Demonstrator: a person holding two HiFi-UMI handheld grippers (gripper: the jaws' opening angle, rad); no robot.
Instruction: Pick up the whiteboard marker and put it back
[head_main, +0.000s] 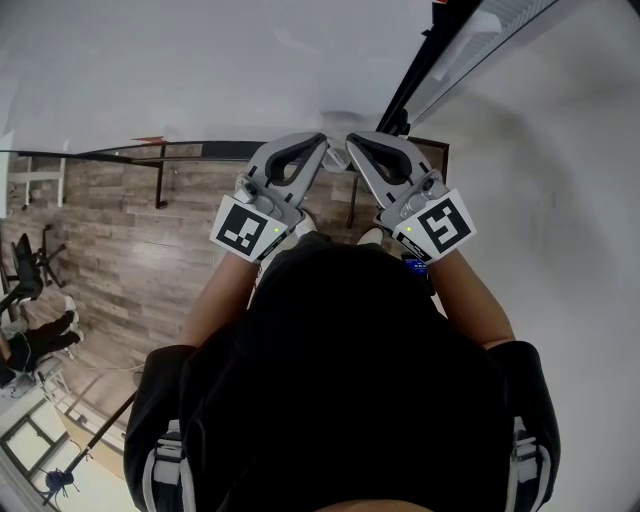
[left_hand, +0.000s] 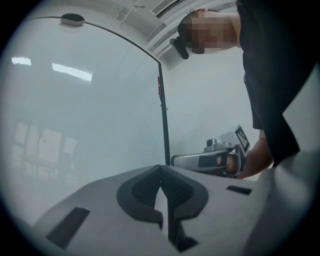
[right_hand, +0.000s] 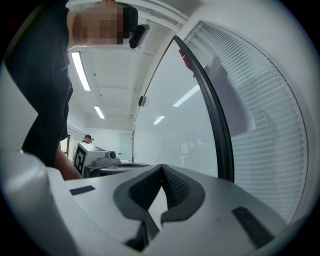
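Note:
No whiteboard marker shows in any view. In the head view my left gripper (head_main: 320, 141) and right gripper (head_main: 351, 141) are held side by side, tips nearly touching, right in front of the whiteboard (head_main: 200, 70). In the left gripper view the left gripper (left_hand: 160, 168) has its pads together with nothing between them, facing the board (left_hand: 90, 110). The right gripper (right_hand: 161, 167) in its own view is likewise shut and empty. Each gripper sees the other: the right gripper's body (left_hand: 210, 160) and the left gripper's body (right_hand: 95, 156).
The board's black frame edge (head_main: 420, 70) runs up to the right, with a small red piece (right_hand: 184, 59) on it. Window blinds (right_hand: 270, 125) lie beyond it on the right. Wooden floor (head_main: 120, 240) and chairs (head_main: 30, 270) show to the left below.

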